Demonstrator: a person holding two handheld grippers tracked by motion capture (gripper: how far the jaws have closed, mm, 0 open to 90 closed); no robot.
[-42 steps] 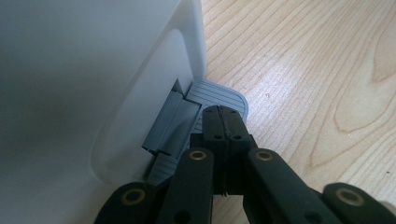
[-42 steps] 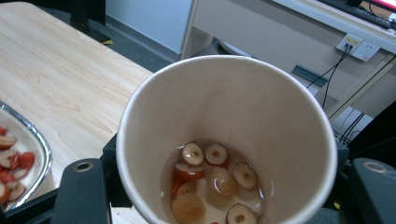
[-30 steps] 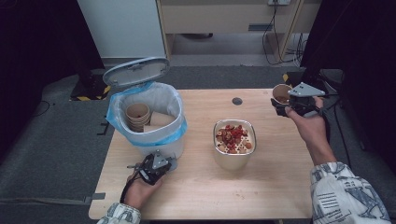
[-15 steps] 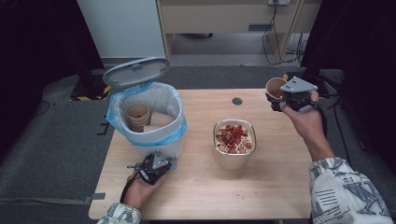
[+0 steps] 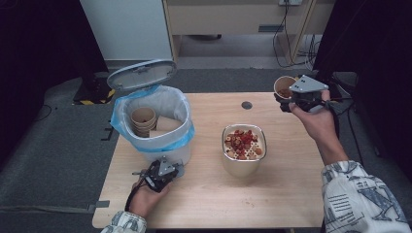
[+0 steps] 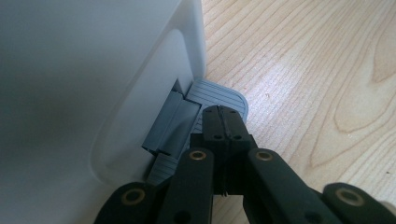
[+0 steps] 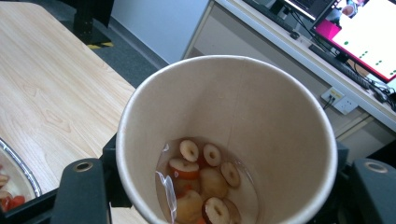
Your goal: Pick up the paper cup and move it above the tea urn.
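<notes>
My left gripper [image 5: 176, 170] is shut with nothing between its jaws. Its tips [image 6: 224, 113] rest on the grey foot pedal [image 6: 219, 95] at the base of the white bin [image 5: 160, 145], whose lid [image 5: 142, 74] stands raised. My right gripper [image 5: 287, 99] is shut on a paper cup [image 5: 283, 87], held upright above the table's far right corner. The cup [image 7: 233, 116] holds sliced dried fruit [image 7: 205, 179] at its bottom, and one black finger [image 7: 81, 191] shows at its side.
A metal bowl [image 5: 243, 165] of red and pale dried fruit sits mid-table. The bin has a blue liner [image 5: 121, 121] and stacked paper cups [image 5: 143, 119] inside. A dark round hole [image 5: 247, 105] lies in the tabletop [image 5: 291, 194]. Desks and cables stand behind.
The right hand has lifted the paper cup a little and carried it slightly left. The left gripper has stayed on the pedal, and the lid remains up.
</notes>
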